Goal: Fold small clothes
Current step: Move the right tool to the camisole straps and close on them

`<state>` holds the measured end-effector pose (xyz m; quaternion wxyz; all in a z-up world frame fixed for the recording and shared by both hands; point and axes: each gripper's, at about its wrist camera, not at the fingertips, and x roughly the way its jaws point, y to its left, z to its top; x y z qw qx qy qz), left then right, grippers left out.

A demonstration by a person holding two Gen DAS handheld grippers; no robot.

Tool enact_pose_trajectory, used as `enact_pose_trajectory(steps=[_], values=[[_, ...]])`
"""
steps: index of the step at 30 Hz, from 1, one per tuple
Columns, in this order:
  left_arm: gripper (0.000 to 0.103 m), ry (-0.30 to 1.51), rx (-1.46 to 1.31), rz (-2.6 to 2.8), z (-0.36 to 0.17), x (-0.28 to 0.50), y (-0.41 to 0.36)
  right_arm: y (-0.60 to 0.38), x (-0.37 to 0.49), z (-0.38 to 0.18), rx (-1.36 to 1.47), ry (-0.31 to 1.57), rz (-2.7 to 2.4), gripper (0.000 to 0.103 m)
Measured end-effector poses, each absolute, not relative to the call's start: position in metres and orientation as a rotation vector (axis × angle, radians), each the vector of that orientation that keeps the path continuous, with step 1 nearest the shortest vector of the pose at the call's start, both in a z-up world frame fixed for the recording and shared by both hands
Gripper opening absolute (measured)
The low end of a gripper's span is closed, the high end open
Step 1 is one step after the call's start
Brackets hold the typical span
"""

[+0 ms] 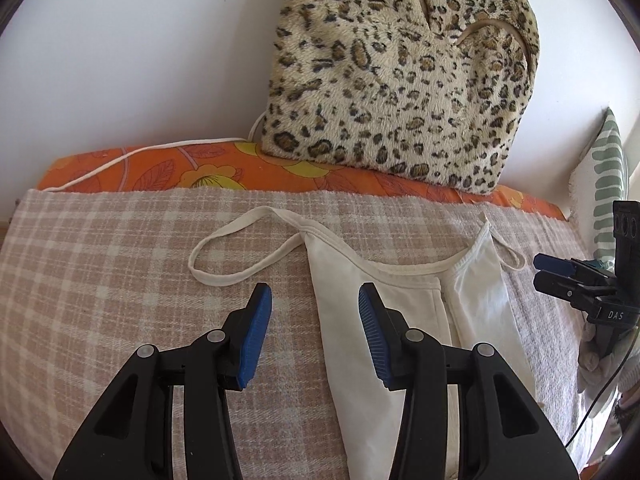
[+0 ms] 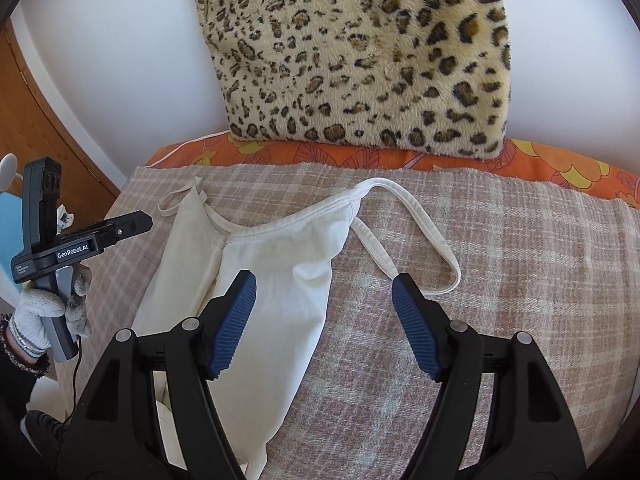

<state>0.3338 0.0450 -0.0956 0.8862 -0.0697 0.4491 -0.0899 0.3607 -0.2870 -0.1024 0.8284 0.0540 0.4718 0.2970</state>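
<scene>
A cream strappy top [image 1: 384,320] lies folded lengthwise on the checked blanket [image 1: 120,280], straps toward the wall. One long strap loop [image 1: 240,248] lies spread out to its side. My left gripper [image 1: 314,300] is open and empty, hovering over the top's edge near that loop. In the right wrist view the top [image 2: 280,280] lies below my right gripper [image 2: 324,288], which is open and empty, with the strap loop [image 2: 420,232] just beyond its right finger. The other gripper [image 2: 132,224] shows at the left there, and at the right edge of the left wrist view [image 1: 560,276].
A leopard-print cushion [image 1: 400,80] leans on the white wall behind the blanket. An orange floral sheet [image 1: 200,168] edges the bed. A green-patterned pillow [image 1: 608,176] stands at the right. A wooden panel [image 2: 32,120] is at the left.
</scene>
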Motion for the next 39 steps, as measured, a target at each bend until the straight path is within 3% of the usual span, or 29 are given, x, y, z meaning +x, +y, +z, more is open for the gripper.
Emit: enact_pose_trajectory(steps=[10,19,25,30,34,35,37,39], values=[[0.044,0.953,-0.138,-0.223,-0.102,0.343,0.038,-0.272,0.376,-0.107,0.005,1.039,0.612,0.081],[0.044,1.026,-0.31,-0.282,-0.122,0.363,0.047,-0.275,0.399,-0.113,0.121,1.076,0.67,0.08],[0.044,1.048,-0.363,-0.288,-0.131,0.374,0.053,-0.269,0.415,-0.122,0.188,1.103,0.699,0.06],[0.044,1.041,-0.419,-0.293,-0.135,0.381,0.06,-0.259,0.424,-0.132,0.19,1.127,0.71,0.056],[0.041,1.028,-0.419,-0.288,-0.135,0.389,0.058,-0.252,0.431,-0.138,0.183,1.126,0.698,0.045],[0.038,1.024,-0.417,-0.287,-0.135,0.391,0.057,-0.251,0.432,-0.139,0.181,1.123,0.692,0.037],[0.022,1.025,-0.425,-0.295,-0.136,0.395,0.055,-0.248,0.436,-0.14,0.176,1.121,0.675,0.021],[0.01,1.014,-0.428,-0.291,-0.136,0.397,0.053,-0.247,0.439,-0.14,0.184,1.12,0.666,0.013]])
